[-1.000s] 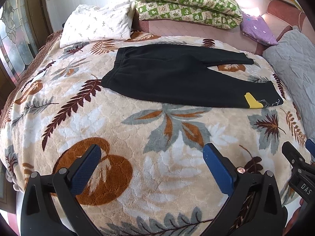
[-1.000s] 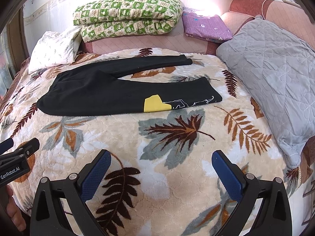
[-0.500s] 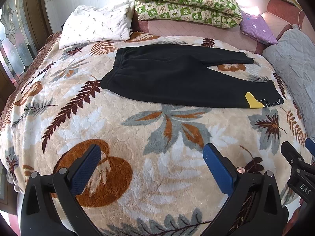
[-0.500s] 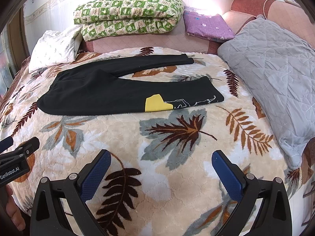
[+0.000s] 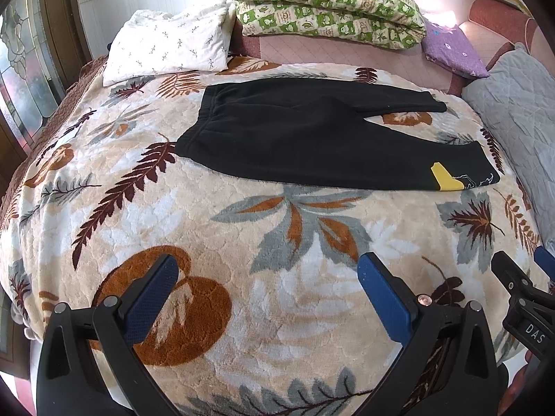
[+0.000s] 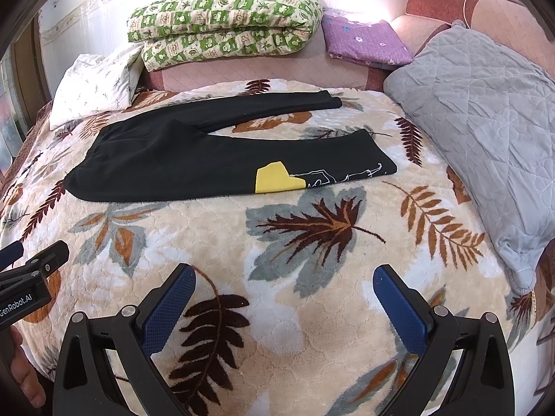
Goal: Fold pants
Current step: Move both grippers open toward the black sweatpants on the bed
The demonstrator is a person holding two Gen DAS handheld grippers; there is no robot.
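Left gripper [image 6: 20, 277] reads "GenRobot.AI"; right gripper [image 5: 520, 298] "DAS".

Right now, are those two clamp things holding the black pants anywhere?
No, nothing is held. The left gripper and right gripper are both open above the blanket, well short of the pants, which lie flat and untouched.

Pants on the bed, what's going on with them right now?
The black pants lie flat and unfolded on the leaf-print blanket, legs spread apart towards the grey pillow. A person holds both tools short of them: the left claw and right claw are open, empty and touching nothing. Folding hasn't started.
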